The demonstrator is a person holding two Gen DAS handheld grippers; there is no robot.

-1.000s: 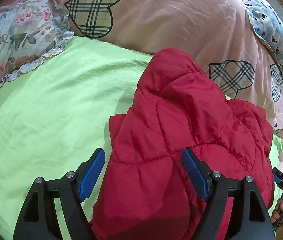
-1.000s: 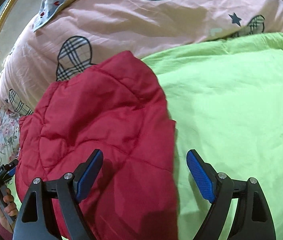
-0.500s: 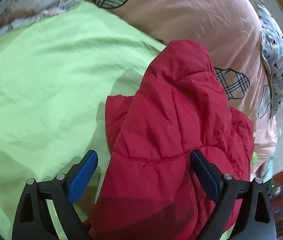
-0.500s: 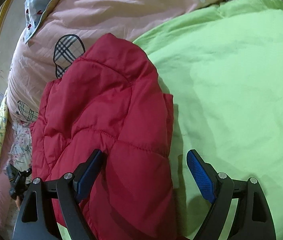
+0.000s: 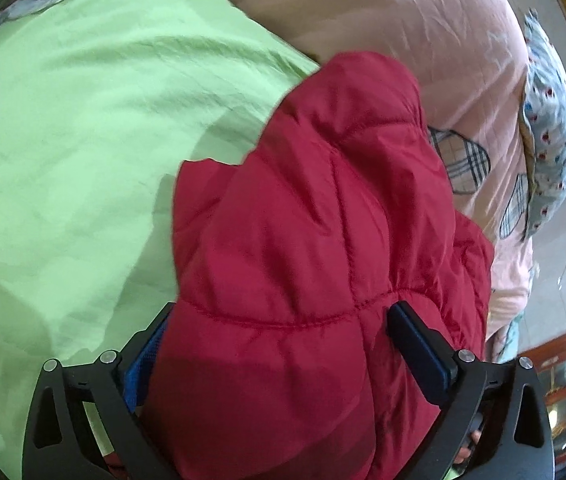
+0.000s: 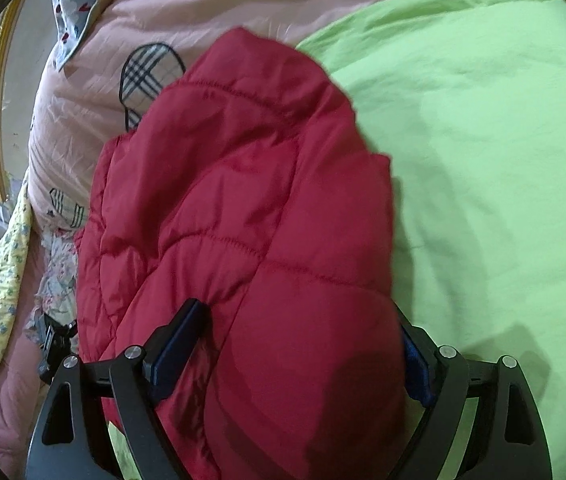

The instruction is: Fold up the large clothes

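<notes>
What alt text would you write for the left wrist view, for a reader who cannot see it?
A puffy red quilted jacket lies bunched on a light green bedsheet, its near end bulging between the wide-open fingers of the left claw. Its jaws have just been opening. Behind it lies a pink duvet with plaid heart patches.

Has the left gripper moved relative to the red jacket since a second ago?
Yes. The left gripper has dropped in on the red jacket: the quilted fabric now bulges between its jaws, which have just been opening, and the plaid heart on the pink quilt has slid to the top edge.
</notes>
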